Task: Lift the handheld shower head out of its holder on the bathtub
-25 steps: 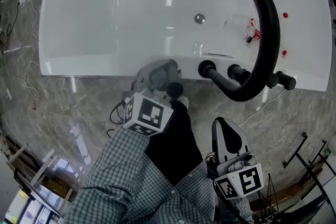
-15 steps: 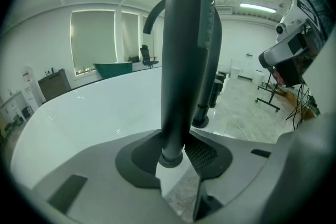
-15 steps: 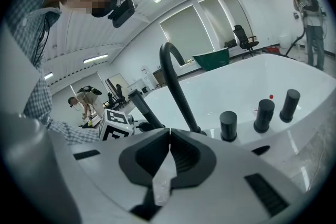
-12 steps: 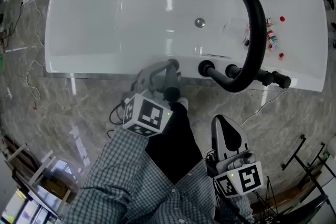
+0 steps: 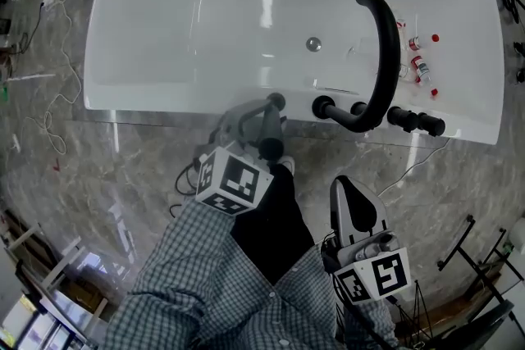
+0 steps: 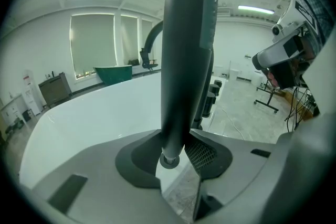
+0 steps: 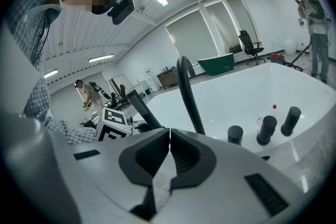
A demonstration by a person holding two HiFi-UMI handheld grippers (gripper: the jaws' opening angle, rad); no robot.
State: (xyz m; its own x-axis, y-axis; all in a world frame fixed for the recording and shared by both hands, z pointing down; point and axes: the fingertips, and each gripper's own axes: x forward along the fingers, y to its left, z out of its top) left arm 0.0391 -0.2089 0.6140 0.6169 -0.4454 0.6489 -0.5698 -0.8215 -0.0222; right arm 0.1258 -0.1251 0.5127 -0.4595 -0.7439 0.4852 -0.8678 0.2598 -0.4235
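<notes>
Nearest us, our right gripper [image 7: 169, 136] is idling with jaws together, empty. Our left gripper [image 5: 261, 123] is clamping the shower head [image 6: 186, 50], whose lower end is hanging free over the tub [image 5: 156, 98] rim. The lift is looking essentially done.

A glossy white finish, with ceiling lights mirrored in it, is seen on the bathtub [image 5: 164, 29], and its drain [image 5: 312, 44] is of bright metal. The floor [image 5: 98, 168] is laid in polished grey stone, veined and reflective. The curved spout [image 5: 381, 45] and the knobs [image 5: 418, 122] are finished in smooth matt black. The handheld shower head [image 6: 184, 60] is smooth and dark grey, with a satin sheen. Matt grey plastic is used for the left gripper [image 6: 178, 139] and the right gripper [image 7: 169, 136]; their jaws are lined with darker, finely ribbed pads. The sleeve [image 5: 197, 275] is of checked woven cloth.
</notes>
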